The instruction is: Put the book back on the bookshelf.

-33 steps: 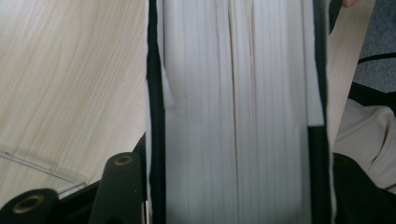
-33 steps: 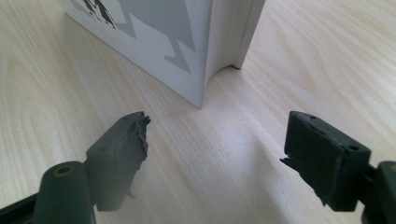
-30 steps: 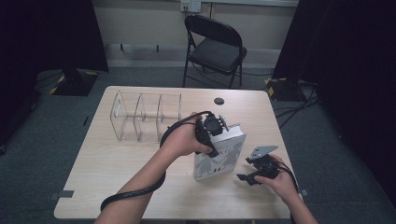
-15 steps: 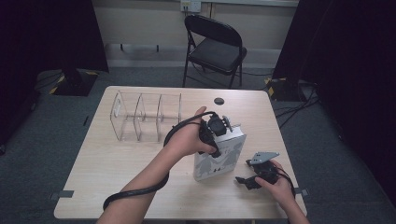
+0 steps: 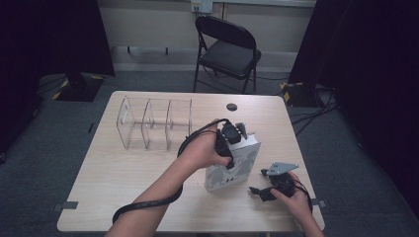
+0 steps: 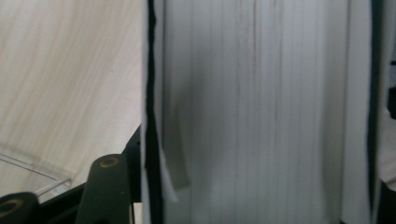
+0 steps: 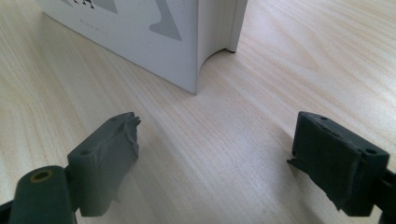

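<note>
Where the pale wooden tabletop (image 5: 123,168) begins at the left, a clear plastic divided rack (image 5: 154,123) stands upright with its compartments side by side. Toward the far edge, right of the rack, a small black round disc (image 5: 231,106) lies flat on the wood, well apart from everything else.

Right of centre, a thick white book with grey cover markings (image 5: 231,168) stands propped on the tabletop, just beside the rack's right end. The person's left hand (image 5: 205,150) holds the left tongs (image 5: 232,148) at the book's top edge, and a black cable (image 5: 148,202) trails from them back along the forearm. In the left gripper view, the book's white page block (image 6: 261,112) lies between the two black jaws. These tongs have just been opening, with the book still between them; whether the pads still press on it cannot be told.

Farther right, near the tabletop's front corner, the right hand (image 5: 296,200) holds the right tongs (image 5: 261,190), low over the wood and pointing left toward the book's lower corner. The right gripper view shows their grey pads (image 7: 109,154) standing wide apart with only bare wood between them, the book (image 7: 154,42) near but untouched.
</note>
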